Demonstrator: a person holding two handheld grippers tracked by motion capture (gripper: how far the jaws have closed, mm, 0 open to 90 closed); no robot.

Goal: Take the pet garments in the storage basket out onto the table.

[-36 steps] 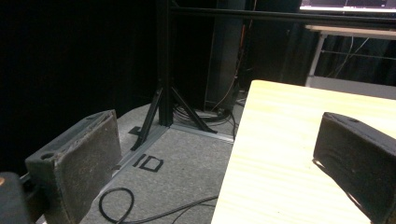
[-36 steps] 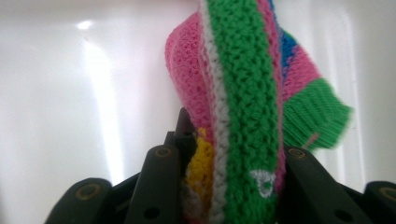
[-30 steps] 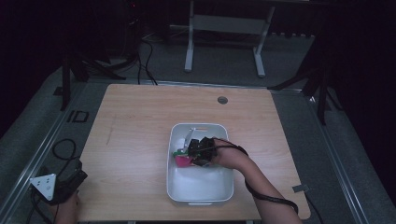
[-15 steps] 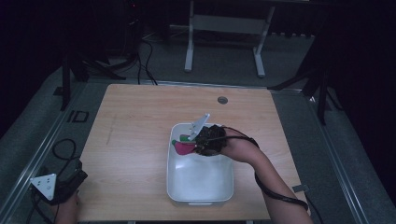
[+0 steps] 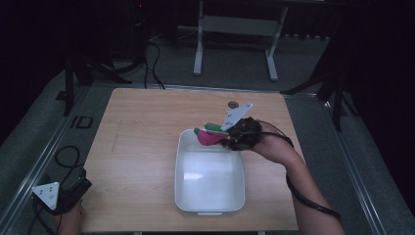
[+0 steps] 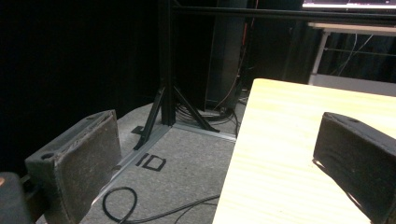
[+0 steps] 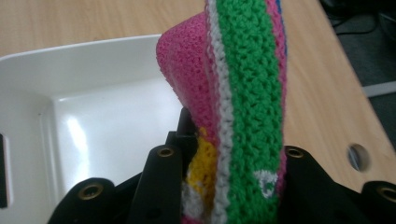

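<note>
- A crocheted piece (image 7: 247, 84) in pink, green, white and yellow is clamped between the jaws of the right gripper (image 5: 230, 139), which is closed on it.
- In the high view the crocheted piece (image 5: 209, 135) is seen held above the far rim of the white tub (image 5: 210, 201), projecting from the gripper toward the table's left side.
- In the right gripper view its long axis is seen running straight out along the jaws, with the green band on edge and the pink part bulging to one side over the tub's wall (image 7: 70, 51).
- The tub is set near the middle of the wooden table (image 5: 142, 147); bare table is seen on every side of it, with the widest stretch to the left.
- A round hole (image 5: 233, 104) is seen in the tabletop near the far edge, just beyond the gripper.
- The left gripper (image 5: 73, 192) is held at the table's near left corner, well apart from the tub; its jaws are spread wide with nothing between them, one over the floor (image 6: 187, 163) and one over the table edge (image 6: 275, 154).
</note>
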